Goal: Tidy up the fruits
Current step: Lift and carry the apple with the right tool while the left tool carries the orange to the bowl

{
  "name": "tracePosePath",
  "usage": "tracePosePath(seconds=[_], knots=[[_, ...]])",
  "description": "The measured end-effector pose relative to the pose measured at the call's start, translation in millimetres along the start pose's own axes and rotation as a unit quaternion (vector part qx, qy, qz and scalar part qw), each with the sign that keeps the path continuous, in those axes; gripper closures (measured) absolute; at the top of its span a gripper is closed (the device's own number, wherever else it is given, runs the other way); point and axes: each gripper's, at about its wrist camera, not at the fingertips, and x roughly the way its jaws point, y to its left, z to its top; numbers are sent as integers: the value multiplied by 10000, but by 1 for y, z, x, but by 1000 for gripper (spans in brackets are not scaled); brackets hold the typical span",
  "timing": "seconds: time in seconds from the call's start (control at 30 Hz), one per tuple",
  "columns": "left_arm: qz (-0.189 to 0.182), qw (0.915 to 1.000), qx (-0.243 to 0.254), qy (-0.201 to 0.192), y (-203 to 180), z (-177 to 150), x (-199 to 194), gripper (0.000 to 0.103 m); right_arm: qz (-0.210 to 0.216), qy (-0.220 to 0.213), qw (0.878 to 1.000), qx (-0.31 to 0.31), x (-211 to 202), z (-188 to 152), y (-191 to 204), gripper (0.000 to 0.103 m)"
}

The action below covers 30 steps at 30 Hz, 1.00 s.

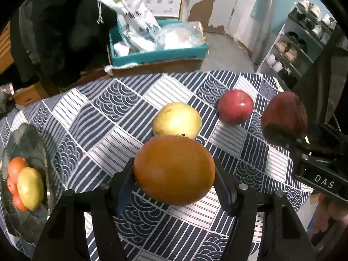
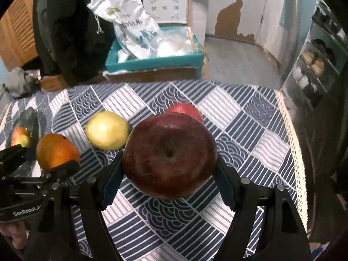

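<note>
A: What do your grippers hold?

B: Your left gripper (image 1: 174, 174) is clamped on the orange (image 1: 174, 169); your right gripper (image 2: 169, 163) is clamped on the dark red apple (image 2: 169, 154), both above the patterned tablecloth (image 1: 108, 113).

A: And the plate?

B: The dark plate (image 1: 32, 139) sits far left.

We see only part of the red apple (image 2: 184, 111) in the right wrist view; the dark apple (image 2: 169, 154) covers its lower half. Left of that dark apple, the plate (image 2: 32, 117) is small and partly masked by the left gripper (image 2: 46, 158), so we cannot count its fruits. In the left wrist view the plate (image 1: 26, 134) is cut by the picture's edge, and the orange (image 1: 174, 169) hides the yellow fruit's (image 1: 176, 119) base.
</note>
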Motion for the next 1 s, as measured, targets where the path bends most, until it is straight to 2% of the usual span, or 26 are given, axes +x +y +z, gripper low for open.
tracePosePath(seconds=[0.57, 1.0], knots=[[66, 9981, -134, -593, 14, 7, -68, 35, 196, -687, 9974, -125, -63, 21, 18, 26], [17, 9948, -150, -1003, 19, 9, -112, 35, 342, -1070, 9933, -273, -104, 24, 30, 26]])
